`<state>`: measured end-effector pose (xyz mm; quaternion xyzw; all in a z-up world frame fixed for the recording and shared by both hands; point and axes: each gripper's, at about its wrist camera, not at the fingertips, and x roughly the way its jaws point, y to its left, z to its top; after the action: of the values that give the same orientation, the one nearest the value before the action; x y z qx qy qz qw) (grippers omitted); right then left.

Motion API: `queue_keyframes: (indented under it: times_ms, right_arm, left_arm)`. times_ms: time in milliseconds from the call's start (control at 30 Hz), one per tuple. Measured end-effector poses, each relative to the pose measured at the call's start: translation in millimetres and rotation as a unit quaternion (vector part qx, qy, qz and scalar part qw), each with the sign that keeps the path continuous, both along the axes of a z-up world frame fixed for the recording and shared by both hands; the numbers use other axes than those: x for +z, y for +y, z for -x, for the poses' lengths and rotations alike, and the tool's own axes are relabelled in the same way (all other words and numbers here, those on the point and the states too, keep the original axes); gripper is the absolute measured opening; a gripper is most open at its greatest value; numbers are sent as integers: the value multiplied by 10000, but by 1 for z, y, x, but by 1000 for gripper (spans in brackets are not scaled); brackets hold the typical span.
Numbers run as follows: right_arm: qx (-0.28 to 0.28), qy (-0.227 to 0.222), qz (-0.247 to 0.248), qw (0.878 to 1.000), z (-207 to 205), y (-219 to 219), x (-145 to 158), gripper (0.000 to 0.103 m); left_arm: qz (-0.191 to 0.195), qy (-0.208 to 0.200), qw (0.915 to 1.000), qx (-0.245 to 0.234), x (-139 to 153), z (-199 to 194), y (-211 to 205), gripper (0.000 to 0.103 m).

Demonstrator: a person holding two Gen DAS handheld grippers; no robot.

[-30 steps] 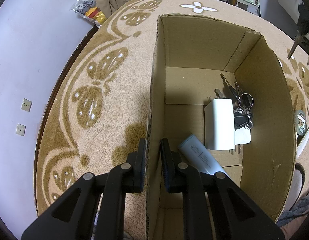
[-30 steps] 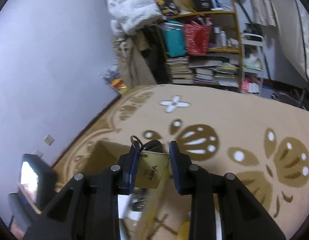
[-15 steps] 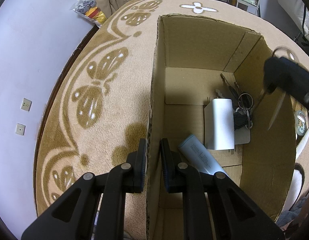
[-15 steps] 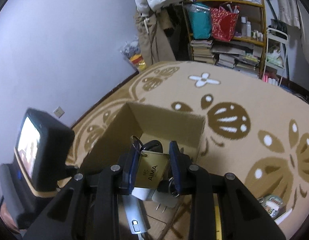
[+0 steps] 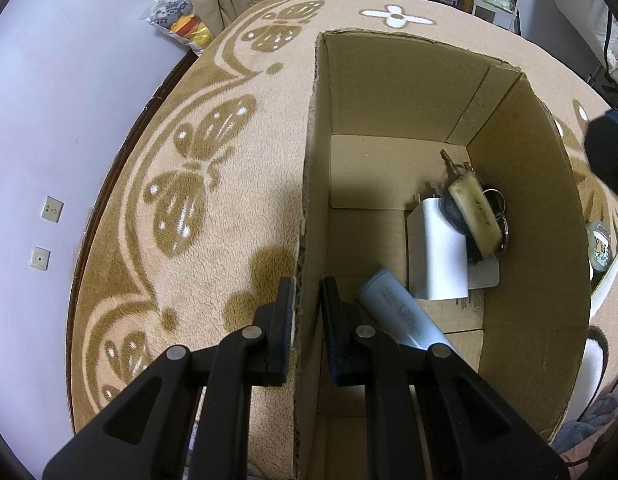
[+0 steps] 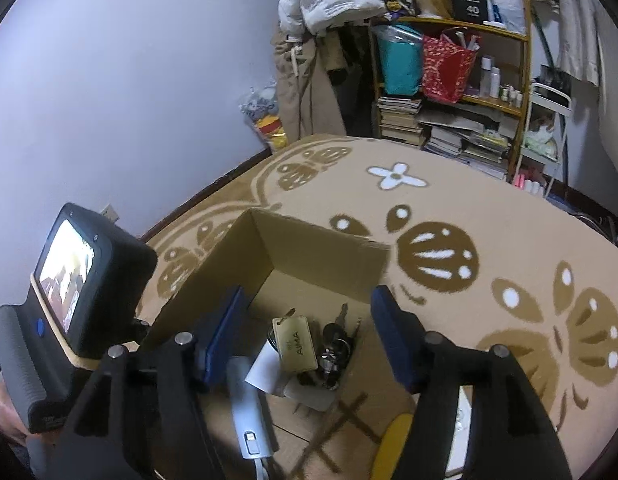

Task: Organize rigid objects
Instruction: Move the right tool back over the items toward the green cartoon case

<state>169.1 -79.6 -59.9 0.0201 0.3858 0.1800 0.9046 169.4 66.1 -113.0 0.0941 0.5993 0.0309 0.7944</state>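
Key bunch in box, frame centre.
Right claw (image 6: 305,336) wide, empty; left claw (image 5: 307,308) clamps cardboard box (image 5: 521,208) wall; key bunch (image 6: 309,344) rests on white charger (image 5: 437,256).

The left gripper (image 5: 307,300) reaches up from the bottom of its own view toward 12 o'clock, its two black fingers (image 5: 283,328) close together and pinched on a thin upright wall, one pad on each face, its linkage arms spreading down toward 6 o'clock. In the right wrist view its body, with a lit screen, stands at 9 o'clock. The right gripper (image 6: 307,334) points toward 12 o'clock with its jaws spread wide and nothing between the blue pads (image 6: 393,336); a dark part of it shows at 3 o'clock in the left wrist view
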Motion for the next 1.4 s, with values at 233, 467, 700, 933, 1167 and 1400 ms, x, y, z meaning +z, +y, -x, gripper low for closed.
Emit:
queue_keyframes:
  times_ms: [233,467,700,933,1167,1400]
  right_arm:
    - [-413,30,101,9991,4,-30,-2,89]
    - [-999,411,455,9931,-6,-76,-23,89]
    - [-1438,937,545,9837,-14,-123,-61,89]
    - [-1699,1321,435,9756,-14,-153,-88,89]
    - [-1927,1851,337,9631,-16,-170,-109,77]
    - [-2004,2084,657,9550,-15,-171,-117,77]
  left_arm:
    - [-11,-5,10000,-8,1,0,-1,14]
    - [-20,-9,10000,-16,1,0,0,14]
    - [-11,-7,10000,-7,1,1,0,14]
    - [-37,-15,10000,-18,1,1,2,14]
    - [-58,-20,10000,-28,1,1,2,14]
    - [-52,-21,10000,-18,1,1,2,14]
